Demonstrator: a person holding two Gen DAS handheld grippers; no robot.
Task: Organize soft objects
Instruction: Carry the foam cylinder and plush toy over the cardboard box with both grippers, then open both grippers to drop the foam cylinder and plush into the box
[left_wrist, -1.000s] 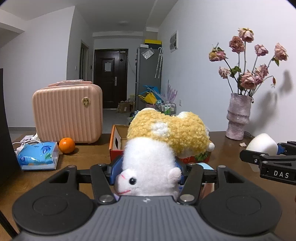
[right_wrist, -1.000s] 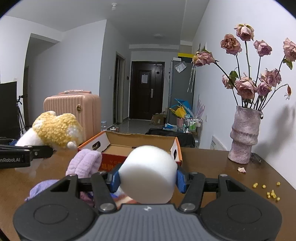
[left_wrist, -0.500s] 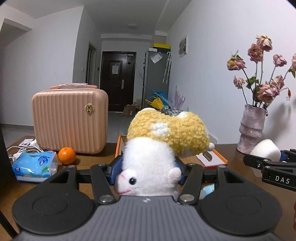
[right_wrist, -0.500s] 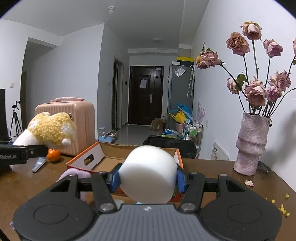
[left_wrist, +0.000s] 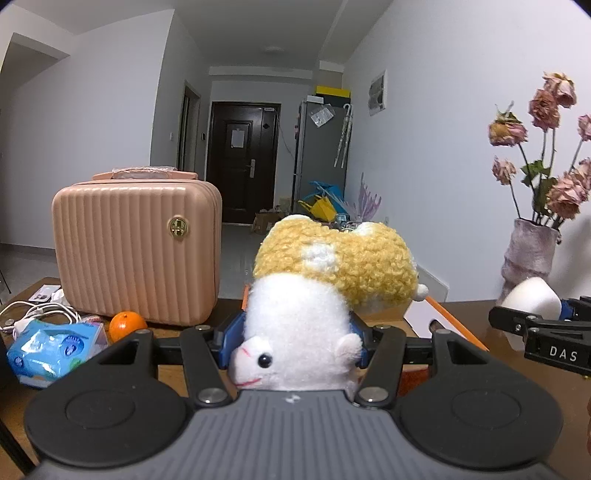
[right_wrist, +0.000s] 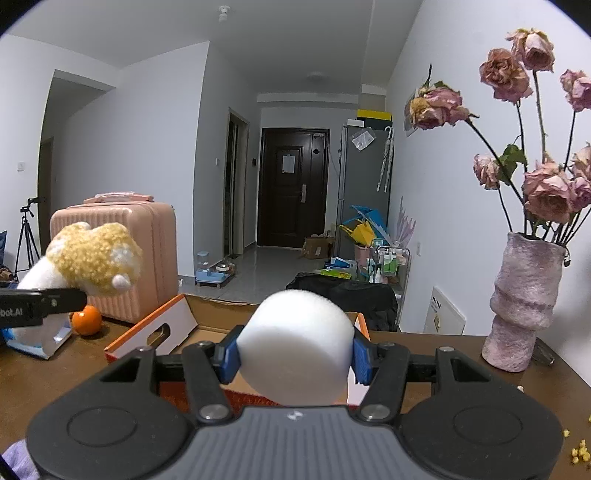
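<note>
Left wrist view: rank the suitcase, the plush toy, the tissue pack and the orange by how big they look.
1. Suitcase and plush toy: alike, and the toy is much nearer, so unranked.
2. Tissue pack.
3. Orange.

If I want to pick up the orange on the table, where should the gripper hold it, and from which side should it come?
Grip the orange across its widest middle, coming from above. It is round, so lower or off-centre pads may slip. The pink suitcase stands close behind it and the tissue pack beside it, so a sideways approach looks cramped.
</note>
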